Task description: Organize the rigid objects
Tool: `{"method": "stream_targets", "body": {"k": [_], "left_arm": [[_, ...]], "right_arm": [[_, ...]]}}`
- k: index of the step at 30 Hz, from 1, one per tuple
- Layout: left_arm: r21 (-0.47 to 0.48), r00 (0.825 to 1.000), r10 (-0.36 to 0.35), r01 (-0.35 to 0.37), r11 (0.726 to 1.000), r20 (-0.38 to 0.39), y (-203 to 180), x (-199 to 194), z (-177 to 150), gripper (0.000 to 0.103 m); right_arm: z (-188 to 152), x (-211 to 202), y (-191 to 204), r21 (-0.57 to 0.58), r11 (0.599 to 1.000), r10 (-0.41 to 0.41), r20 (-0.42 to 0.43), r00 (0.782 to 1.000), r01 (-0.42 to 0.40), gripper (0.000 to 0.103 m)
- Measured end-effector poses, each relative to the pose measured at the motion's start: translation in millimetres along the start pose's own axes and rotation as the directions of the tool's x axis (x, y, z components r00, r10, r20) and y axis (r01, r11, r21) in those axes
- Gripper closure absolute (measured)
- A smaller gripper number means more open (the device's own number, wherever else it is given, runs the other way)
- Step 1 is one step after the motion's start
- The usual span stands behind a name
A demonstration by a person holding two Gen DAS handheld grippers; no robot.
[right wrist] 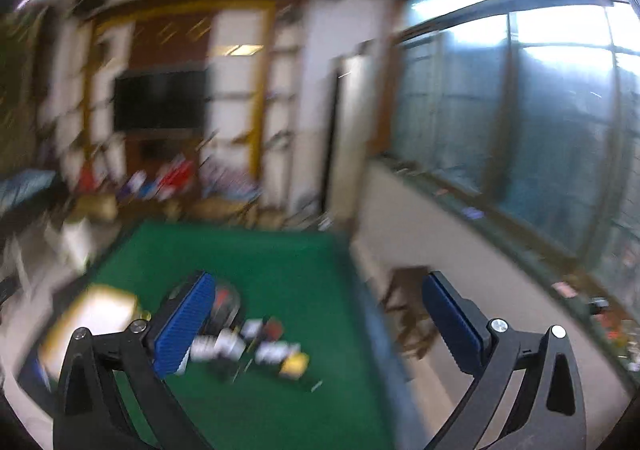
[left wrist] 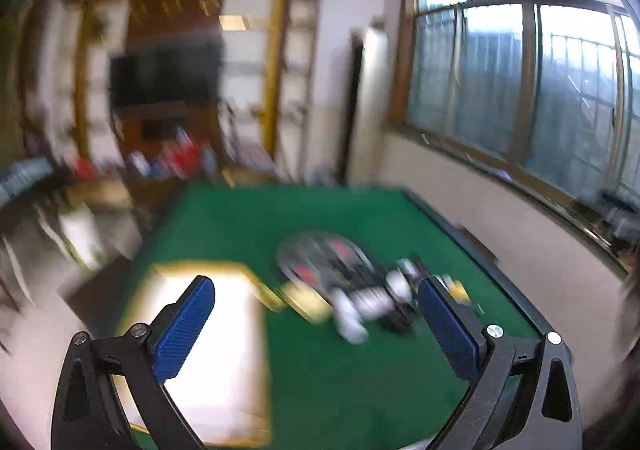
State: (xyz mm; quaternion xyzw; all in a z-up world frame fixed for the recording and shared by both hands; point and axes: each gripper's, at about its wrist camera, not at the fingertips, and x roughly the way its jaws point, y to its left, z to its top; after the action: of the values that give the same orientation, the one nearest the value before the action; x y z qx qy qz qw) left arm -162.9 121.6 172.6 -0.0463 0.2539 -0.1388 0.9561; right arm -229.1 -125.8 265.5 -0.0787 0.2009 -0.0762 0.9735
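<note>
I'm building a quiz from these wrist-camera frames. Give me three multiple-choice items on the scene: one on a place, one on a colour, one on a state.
1. In the left wrist view, where does the white tray lie relative to the cluttered pile?
A. left of it
B. right of it
C. on top of it

2. What colour is the table surface?
A. red
B. green
C. grey

3. How do both grippers stand?
A. shut on an object
B. shut, empty
C. open, empty

Answers:
1 A, the white tray sits left of the pile.
2 B, the table surface is green.
3 C, the left gripper and right gripper show wide-apart jaws with nothing between.
</note>
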Motion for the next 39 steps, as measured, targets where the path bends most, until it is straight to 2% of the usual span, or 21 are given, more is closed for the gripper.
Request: {"method": "stream_targets", "body": {"k": [4,6,7,11,12,13,14,16,18,21,22,23,24,26,28,31,33,34,35,37,39], "left_arm": [[0.059,0.984,0.067,-0.058,0.997,-0.164,-46,77,-40,0.001],[0.099,0.974,0.113,-0.095,0.991,-0.199,-60,104,-48,0.001],[0.106,0.966,0.116,-0.093,0.990,-0.231,-64,120,-47,0.001],[0.089,0.935,0.116,-0.091,0.992,-0.335,-48,160,-47,0.004],[0.083,0.930,0.116,-0.093,0.992,-0.349,-42,161,-41,0.009],[0.077,0.923,0.106,-0.083,0.994,-0.369,-39,172,-39,0.021],[0.068,0.914,0.099,-0.079,0.995,-0.394,-36,184,-39,0.028],[0.040,0.896,0.080,-0.069,0.997,-0.438,-29,198,-42,0.028],[0.018,0.887,0.082,-0.083,0.996,-0.454,-25,214,-46,0.028],[0.031,0.889,0.102,-0.098,0.995,-0.446,-27,228,-52,0.029],[0.031,0.887,0.098,-0.095,0.995,-0.451,-28,230,-53,0.043],[0.021,0.880,0.078,-0.077,0.997,-0.469,-27,234,-57,0.066],[-0.009,0.874,0.039,-0.049,0.999,-0.485,-26,235,-59,0.068],[-0.001,0.873,0.052,-0.060,0.998,-0.485,-28,229,-62,0.068],[-0.034,0.867,0.011,-0.032,0.999,-0.497,-27,216,-67,0.068],[-0.031,0.860,0.001,-0.019,0.999,-0.510,-30,199,-77,0.067],[0.003,0.866,0.024,-0.025,1.000,-0.499,-36,199,-79,0.057],[0.025,0.868,0.043,-0.035,0.999,-0.495,-40,203,-80,0.042],[0.037,0.875,0.056,-0.043,0.998,-0.481,-43,206,-80,0.035],[0.065,0.882,0.071,-0.046,0.997,-0.466,-47,206,-81,0.035],[0.070,0.891,0.066,-0.039,0.997,-0.450,-47,203,-82,0.059]], "right_arm": [[-82,71,57,-0.009,0.999,0.052,-0.133,0.990,-0.053,0.000],[-101,98,61,0.031,0.996,0.084,-0.209,0.974,-0.079,0.000],[-112,115,54,0.107,0.988,0.136,-0.260,0.956,-0.112,0.000],[-131,161,9,0.301,0.945,0.235,-0.346,0.908,-0.129,0.000],[-128,168,-2,0.325,0.937,0.245,-0.351,0.904,-0.127,0.000],[-127,175,-10,0.345,0.931,0.250,-0.352,0.902,-0.123,0.000],[-129,181,-17,0.362,0.925,0.249,-0.350,0.903,-0.115,0.000],[-128,189,-24,0.373,0.921,0.249,-0.354,0.902,-0.108,0.000],[-129,202,-23,0.375,0.921,0.256,-0.366,0.895,-0.110,0.000],[-130,216,-23,0.390,0.913,0.275,-0.374,0.886,-0.118,0.000],[-130,217,-23,0.397,0.910,0.282,-0.376,0.883,-0.122,0.000],[-134,220,-21,0.399,0.908,0.289,-0.384,0.877,-0.124,0.000],[-134,221,-20,0.395,0.910,0.289,-0.393,0.873,-0.124,0.000],[-138,223,-15,0.377,0.919,0.276,-0.412,0.868,-0.113,0.000],[-140,221,-19,0.373,0.922,0.262,-0.412,0.873,-0.100,0.000],[-141,217,-30,0.394,0.916,0.248,-0.399,0.882,-0.079,0.000],[-143,218,-36,0.413,0.908,0.249,-0.396,0.884,-0.071,0.000],[-143,218,-39,0.420,0.905,0.248,-0.396,0.884,-0.066,0.000],[-144,218,-43,0.425,0.904,0.241,-0.399,0.885,-0.054,0.000],[-146,215,-48,0.426,0.904,0.224,-0.403,0.887,-0.035,0.000],[-148,209,-56,0.421,0.907,0.196,-0.410,0.891,-0.006,0.000]]}}
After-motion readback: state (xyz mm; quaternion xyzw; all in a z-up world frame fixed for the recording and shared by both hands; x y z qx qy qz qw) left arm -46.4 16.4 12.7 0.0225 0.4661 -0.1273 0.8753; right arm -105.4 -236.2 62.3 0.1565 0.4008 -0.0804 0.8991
